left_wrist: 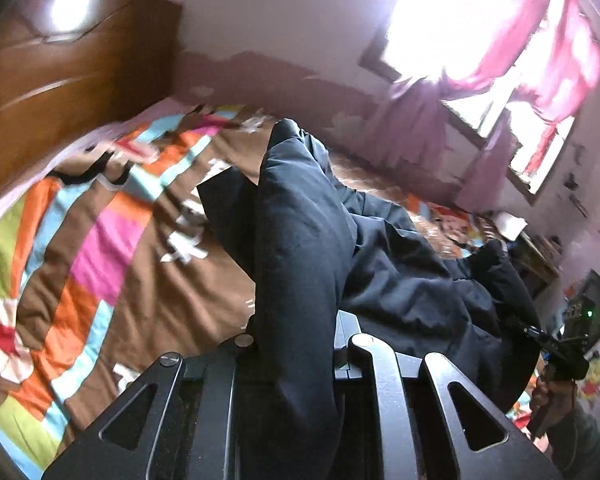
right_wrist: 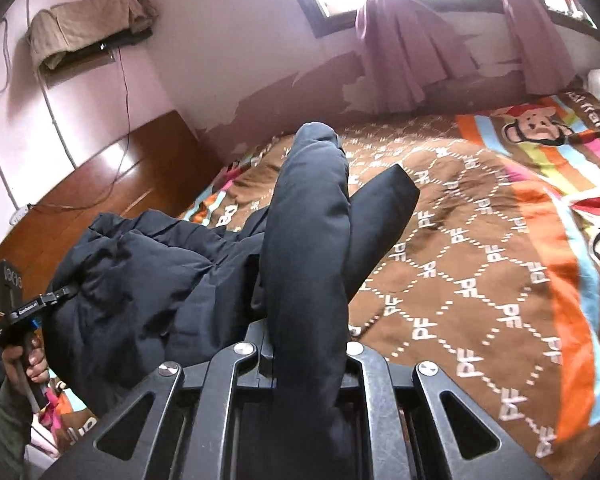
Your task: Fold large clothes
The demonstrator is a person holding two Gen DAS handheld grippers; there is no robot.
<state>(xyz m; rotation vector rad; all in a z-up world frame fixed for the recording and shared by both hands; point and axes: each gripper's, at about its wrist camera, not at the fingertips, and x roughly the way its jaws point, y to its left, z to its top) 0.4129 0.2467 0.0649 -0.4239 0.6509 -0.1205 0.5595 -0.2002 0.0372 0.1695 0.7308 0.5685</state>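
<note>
both tools clamped on dark puffer jacket [left_wrist: 300, 248]: left tool [left_wrist: 296, 344], right tool [right_wrist: 308, 352]. hung between them above bed [right_wrist: 480, 248], long axis tool-to-tool, neither nearer.

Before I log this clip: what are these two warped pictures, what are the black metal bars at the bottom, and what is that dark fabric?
No robot here: a person carries a hand-held two-finger clamp in each hand, each with a wide-angle camera looking along its fingers. The black bars are those clamps seen from behind.

In the left camera's picture the left gripper is shut on a fold of a dark navy padded jacket; the right gripper shows at the lower right edge, in a hand.

In the right camera's picture the right gripper pinches another fold of the jacket.

The jacket hangs between them over a bed with a brown patterned quilt with bright stripes.
</note>
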